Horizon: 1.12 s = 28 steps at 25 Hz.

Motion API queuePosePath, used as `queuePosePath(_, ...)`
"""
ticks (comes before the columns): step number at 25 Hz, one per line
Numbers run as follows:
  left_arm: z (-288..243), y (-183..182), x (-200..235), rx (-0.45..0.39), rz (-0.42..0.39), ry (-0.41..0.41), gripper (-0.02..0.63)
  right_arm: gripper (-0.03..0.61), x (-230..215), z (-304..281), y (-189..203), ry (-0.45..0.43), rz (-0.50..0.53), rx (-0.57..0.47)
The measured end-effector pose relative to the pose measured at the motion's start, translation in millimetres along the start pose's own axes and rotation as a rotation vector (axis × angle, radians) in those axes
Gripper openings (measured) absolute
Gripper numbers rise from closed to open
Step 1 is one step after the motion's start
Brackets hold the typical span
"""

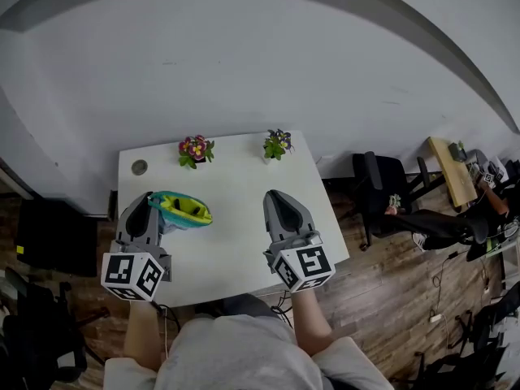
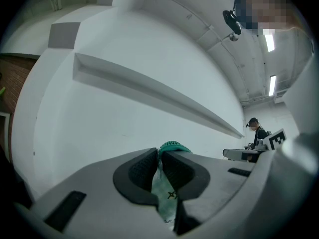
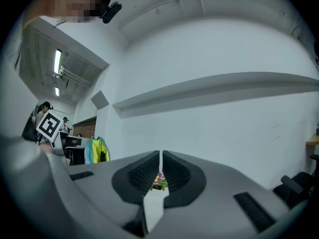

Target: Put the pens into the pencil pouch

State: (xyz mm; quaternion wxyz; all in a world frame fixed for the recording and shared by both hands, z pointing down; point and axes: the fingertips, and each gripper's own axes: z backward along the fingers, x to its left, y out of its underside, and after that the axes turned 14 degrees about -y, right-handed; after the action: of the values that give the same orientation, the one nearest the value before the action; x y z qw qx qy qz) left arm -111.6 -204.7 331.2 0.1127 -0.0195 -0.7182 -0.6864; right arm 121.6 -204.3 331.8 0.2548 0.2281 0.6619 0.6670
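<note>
The pencil pouch (image 1: 183, 210) is teal outside and yellow-green inside. It hangs open-mouthed above the left part of the white table (image 1: 236, 226). My left gripper (image 1: 149, 198) is shut on the pouch's edge, and in the left gripper view teal fabric (image 2: 172, 147) is pinched between the pads at the tips of that gripper (image 2: 159, 158). My right gripper (image 1: 273, 195) hovers over the table's right half, shut, with nothing between its fingers. In the right gripper view the pouch (image 3: 97, 151) shows far left of that gripper (image 3: 160, 157). No pen shows in any view.
Two small flower pots (image 1: 195, 149) (image 1: 277, 144) stand along the table's far edge, and a round cable hole (image 1: 140, 167) lies at its back left corner. Office chairs (image 1: 380, 184), a wooden desk (image 1: 451, 169) and a seated person (image 1: 443, 222) are at the right. A dark cabinet (image 1: 57, 238) stands at the left.
</note>
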Motion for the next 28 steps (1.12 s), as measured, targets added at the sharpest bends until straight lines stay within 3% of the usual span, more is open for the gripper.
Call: queuePosePath(28,64,-9,-23,-0.034,0.016,0.064,0.052,0.037,50,74,-6,0.058,0.014,-0.044)
